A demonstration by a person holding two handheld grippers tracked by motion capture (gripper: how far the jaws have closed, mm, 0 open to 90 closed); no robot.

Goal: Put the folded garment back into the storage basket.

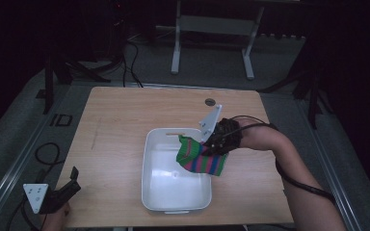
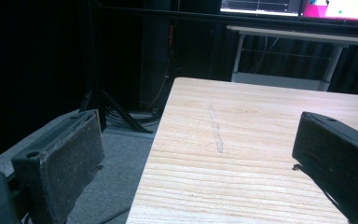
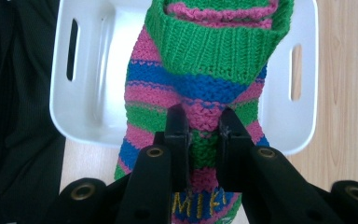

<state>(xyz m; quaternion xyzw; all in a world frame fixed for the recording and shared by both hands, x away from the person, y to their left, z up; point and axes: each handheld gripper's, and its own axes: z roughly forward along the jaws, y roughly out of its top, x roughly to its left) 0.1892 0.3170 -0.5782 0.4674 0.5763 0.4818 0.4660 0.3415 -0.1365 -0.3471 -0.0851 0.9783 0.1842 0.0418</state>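
Right gripper [image 3: 204, 122]: pinched on the sock [image 3: 205, 70], held over the tub's [image 1: 150, 163] rim, forearm apparently angled inward.
Left gripper [image 2: 196, 154]: spread, held low at the table [image 2: 242, 140] corner.

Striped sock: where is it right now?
High view: the striped sock hangs over the white bin's right rim, pinched in the right claw, right of table centre.
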